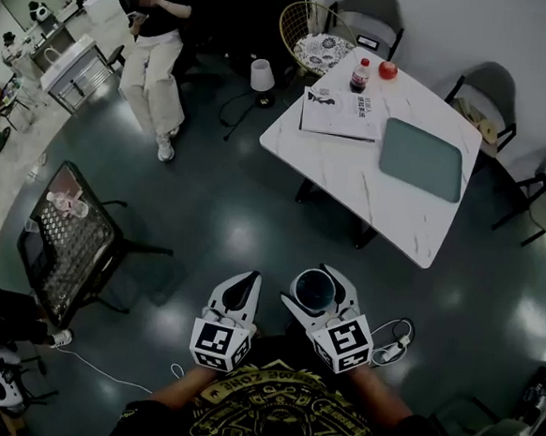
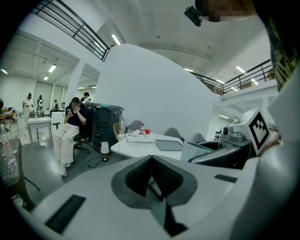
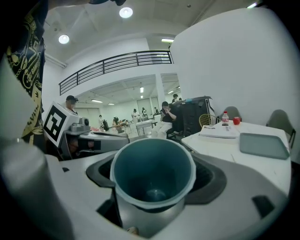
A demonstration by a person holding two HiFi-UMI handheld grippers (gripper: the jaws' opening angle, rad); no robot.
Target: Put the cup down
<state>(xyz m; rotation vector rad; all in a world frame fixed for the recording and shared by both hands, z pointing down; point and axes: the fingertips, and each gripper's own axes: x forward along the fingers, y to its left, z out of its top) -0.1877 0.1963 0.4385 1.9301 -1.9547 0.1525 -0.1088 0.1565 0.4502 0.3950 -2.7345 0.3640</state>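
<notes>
A blue-grey cup (image 1: 312, 290) stands upright between the jaws of my right gripper (image 1: 318, 282), which is shut on it, low over the dark floor in front of the person's body. In the right gripper view the cup (image 3: 153, 174) fills the middle, its mouth open toward the camera and its inside empty. My left gripper (image 1: 245, 283) hovers just left of it with its jaws closed to a point and nothing in them. In the left gripper view its dark pads (image 2: 140, 176) meet. The white marble table (image 1: 347, 176) stands ahead and to the right, out of reach.
On the table lie a green mat (image 1: 422, 158), a magazine (image 1: 339, 114), a bottle (image 1: 360, 75) and a red apple (image 1: 388, 69). Grey chairs (image 1: 489, 98) ring it. A black wire chair (image 1: 69, 243) stands to the left. A person (image 1: 154, 53) sits at the far left. A cable and plug (image 1: 395, 346) lie by my right.
</notes>
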